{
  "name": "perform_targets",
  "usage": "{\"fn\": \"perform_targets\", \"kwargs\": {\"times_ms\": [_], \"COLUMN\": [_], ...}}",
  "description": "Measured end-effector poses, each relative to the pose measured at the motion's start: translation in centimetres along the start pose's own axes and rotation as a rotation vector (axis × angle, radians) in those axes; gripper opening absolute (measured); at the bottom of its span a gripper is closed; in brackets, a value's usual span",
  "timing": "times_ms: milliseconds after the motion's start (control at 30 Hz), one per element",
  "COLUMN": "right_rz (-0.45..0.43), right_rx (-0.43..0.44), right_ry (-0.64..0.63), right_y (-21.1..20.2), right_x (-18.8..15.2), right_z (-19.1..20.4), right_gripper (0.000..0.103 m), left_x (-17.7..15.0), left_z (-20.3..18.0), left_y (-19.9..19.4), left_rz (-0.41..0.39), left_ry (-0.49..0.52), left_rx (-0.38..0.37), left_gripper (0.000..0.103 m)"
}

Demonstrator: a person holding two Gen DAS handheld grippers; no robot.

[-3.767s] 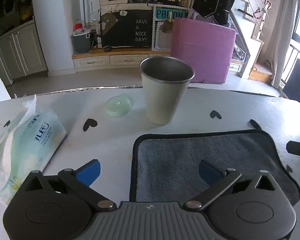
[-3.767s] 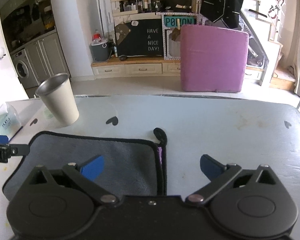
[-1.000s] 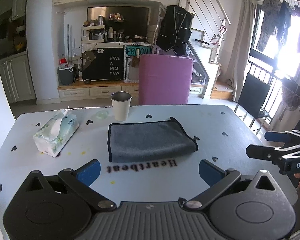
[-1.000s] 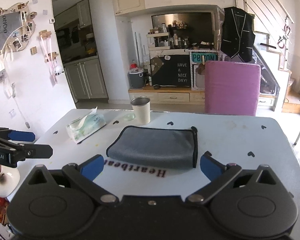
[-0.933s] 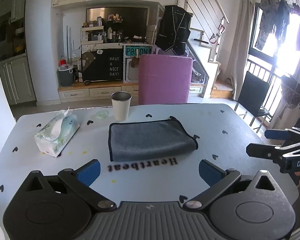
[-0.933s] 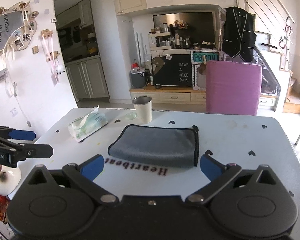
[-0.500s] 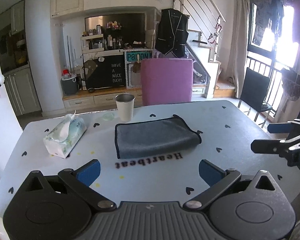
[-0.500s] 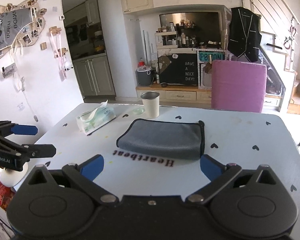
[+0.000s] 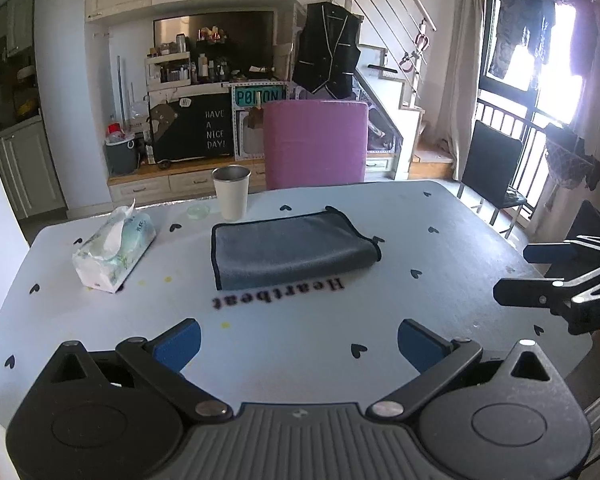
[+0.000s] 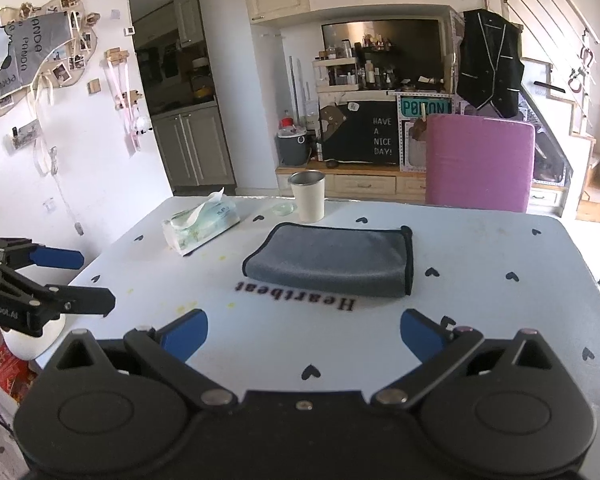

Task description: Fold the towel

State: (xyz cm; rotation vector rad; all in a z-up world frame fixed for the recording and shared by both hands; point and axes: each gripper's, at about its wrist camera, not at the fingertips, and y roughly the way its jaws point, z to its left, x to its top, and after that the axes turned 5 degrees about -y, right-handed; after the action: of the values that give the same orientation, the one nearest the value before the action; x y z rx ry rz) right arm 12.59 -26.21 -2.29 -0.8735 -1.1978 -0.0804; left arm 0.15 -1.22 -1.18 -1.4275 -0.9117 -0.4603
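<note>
White table (image 9: 440, 216) with black hearts, kitchen and stairs behind. We see left gripper (image 9: 298, 338) with jaws spread wide, nothing between, above near table edge. Right gripper (image 10: 304, 334) same: jaws apart, nothing held. Folded grey towel (image 9: 288, 250) lies flat at table middle, well apart from both. Metal cup (image 9: 231, 192) just behind towel; tissue pack (image 9: 114, 250) left of towel; pink chair (image 9: 315, 144) behind table.

Right tongs (image 9: 540, 276) cut off at frame edge, holding hand mostly out of view
</note>
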Motion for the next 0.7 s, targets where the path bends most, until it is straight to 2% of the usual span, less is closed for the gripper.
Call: {"fn": "perform_targets", "kwargs": {"times_ms": [700], "right_rz": [0.012], "right_rx": [-0.008], "right_ry": [-0.035], "right_y": [-1.6], "right_x": [-1.6], "right_z": [0.6], "right_gripper": [0.103], "left_x": [-2.0], "left_z": [0.0], "left_y": [-0.5], "left_rz": [0.047], "left_ry": [-0.005], "left_rx": [-0.017], "left_gripper": [0.103]}}
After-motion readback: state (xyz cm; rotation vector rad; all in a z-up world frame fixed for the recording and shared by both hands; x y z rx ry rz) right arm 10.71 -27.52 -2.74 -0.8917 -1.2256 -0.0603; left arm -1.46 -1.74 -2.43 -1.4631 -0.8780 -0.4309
